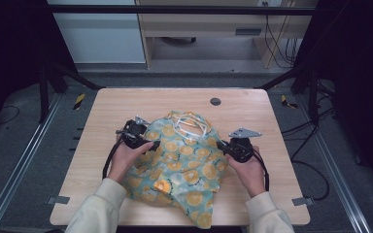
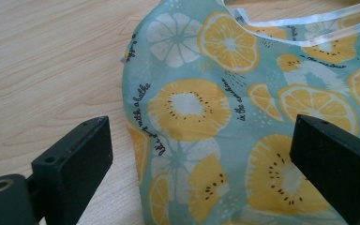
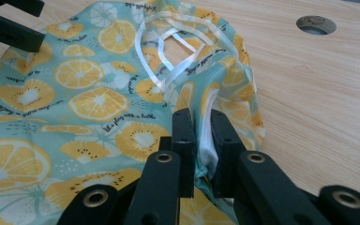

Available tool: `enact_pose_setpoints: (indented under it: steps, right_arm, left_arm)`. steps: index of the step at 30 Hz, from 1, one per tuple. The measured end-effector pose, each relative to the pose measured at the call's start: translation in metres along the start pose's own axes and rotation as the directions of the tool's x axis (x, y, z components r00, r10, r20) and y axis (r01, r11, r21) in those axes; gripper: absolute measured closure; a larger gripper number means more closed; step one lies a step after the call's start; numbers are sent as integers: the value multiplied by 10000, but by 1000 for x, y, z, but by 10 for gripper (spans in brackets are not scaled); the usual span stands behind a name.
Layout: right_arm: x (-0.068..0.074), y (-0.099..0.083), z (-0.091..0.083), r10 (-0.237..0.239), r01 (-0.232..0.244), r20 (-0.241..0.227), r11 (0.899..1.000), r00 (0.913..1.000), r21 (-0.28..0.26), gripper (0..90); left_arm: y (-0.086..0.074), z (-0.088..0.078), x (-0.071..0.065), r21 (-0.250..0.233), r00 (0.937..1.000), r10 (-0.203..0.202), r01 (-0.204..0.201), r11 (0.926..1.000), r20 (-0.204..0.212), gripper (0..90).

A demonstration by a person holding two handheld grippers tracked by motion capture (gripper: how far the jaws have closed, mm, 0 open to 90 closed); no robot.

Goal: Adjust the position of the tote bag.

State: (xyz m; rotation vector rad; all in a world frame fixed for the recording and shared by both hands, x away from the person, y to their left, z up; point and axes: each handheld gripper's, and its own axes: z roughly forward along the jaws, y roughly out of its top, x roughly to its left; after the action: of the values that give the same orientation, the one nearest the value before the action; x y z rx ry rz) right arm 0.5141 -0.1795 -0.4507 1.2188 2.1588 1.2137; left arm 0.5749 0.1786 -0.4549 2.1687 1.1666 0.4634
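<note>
A teal fabric bag printed with orange and lemon slices lies crumpled in the middle of the light wooden worktop, its lower end reaching the near edge. Its white ribbon handles lie in loops at the far end of the bag.

My left gripper sits at the bag's left edge, held in my left hand. In the left gripper view its two black jaws stand wide apart, one over bare wood and the other over the printed cloth, and they hold nothing (the bag's edge lies between them, but I can't tell whether either jaw touches it).

My right gripper is at the bag's right side, held in my right hand. In the right gripper view its jaws are drawn close together with a fold of the bag's edge pinched between them; a strip of white lining shows in the narrow gap. The grey three-cornered plate on top of that gripper shows in the high view.

A round grommet hole sits in the worktop beyond the bag, well apart from it.
</note>
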Motion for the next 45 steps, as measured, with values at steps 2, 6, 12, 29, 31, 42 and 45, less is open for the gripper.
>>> enact_pose_setpoints:
  steps: [2, 6, 12, 29, 31, 42, 45]
  right_arm:
    - [0, 0, 0, -48, 48, -15, 10000, 10000, 2, 829]
    - [0, 0, 0, 14, -14, -12, 10000, 10000, 12, 831]
    - [1, 0, 0, -49, 49, -58, 10000, 10000, 5, 830]
    - [0, -1, 0, 9, -9, -65, 10000, 10000, -1, 822]
    - [-1, -1, 0, -18, 18, -58, 10000, 10000, -14, 821]
    - [-3, -1, -2, 102, -102, -9, 9999, 9999, -43, 820]
    - [-3, -1, -1, 120, -120, -3, 9999, 9999, -46, 820]
  left_arm:
    - [0, 1, 1, -33, 10000, -7, 7, 10000, -57, 59]
    - [-1, 3, 3, -3, 9999, -128, 128, 9999, -76, 60]
    - [-2, 4, 5, 140, 9999, 14, -12, 9999, -115, 59]
    - [-8, 11, 6, 411, 9997, -7, 17, 9992, -260, 102]
    - [-9, 13, 5, 462, 9997, -10, 22, 9989, -260, 116]
    - [-13, 15, 7, 692, 9999, -45, 52, 9976, -91, 299]
    - [-14, 16, 7, 752, 10000, -36, 41, 9972, -73, 340]
